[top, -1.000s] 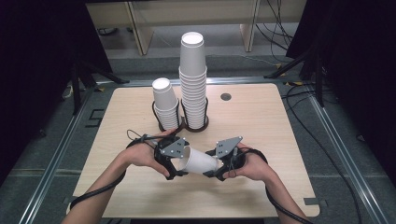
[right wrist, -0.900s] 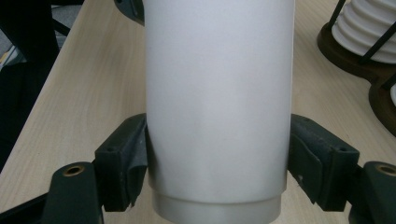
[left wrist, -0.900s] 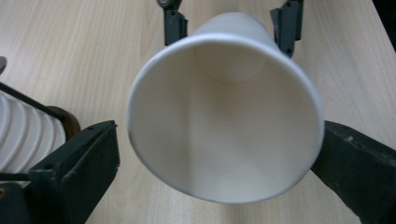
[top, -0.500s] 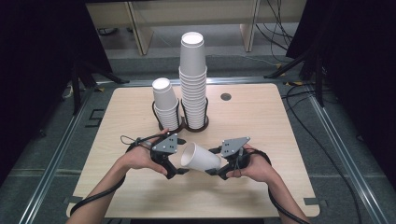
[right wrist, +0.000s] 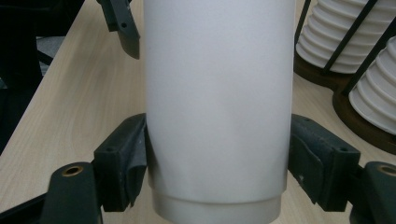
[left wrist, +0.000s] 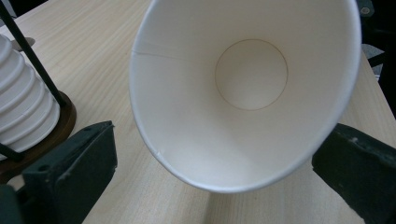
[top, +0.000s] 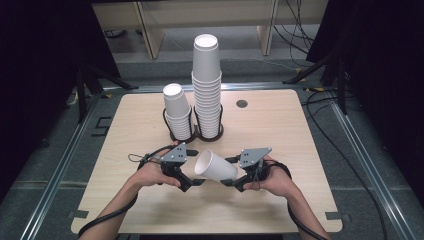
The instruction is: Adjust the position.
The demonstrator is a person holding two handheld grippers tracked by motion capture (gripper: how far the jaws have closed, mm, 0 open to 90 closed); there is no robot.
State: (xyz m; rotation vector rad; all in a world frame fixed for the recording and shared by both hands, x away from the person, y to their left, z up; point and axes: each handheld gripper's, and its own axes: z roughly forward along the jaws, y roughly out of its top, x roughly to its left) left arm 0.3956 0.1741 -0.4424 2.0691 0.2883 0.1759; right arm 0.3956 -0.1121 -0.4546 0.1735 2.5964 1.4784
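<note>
So your paper cup [top: 215, 166] lies sideways above the table [top: 300, 150], base clamped between your right gripper [right wrist: 217, 158] jaws. Mouth faces your left gripper [left wrist: 210, 186], jaws apart beside the rim, probably not touching. Cup stacks [top: 206, 85] stand behind.

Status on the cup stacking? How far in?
Done: two stacks of white paper cups, tall and short, stand in black wire holders. In hand: right gripper clamps a single white paper cup near its base; left gripper open around its mouth. Left: placing it, destination unclear.
</note>
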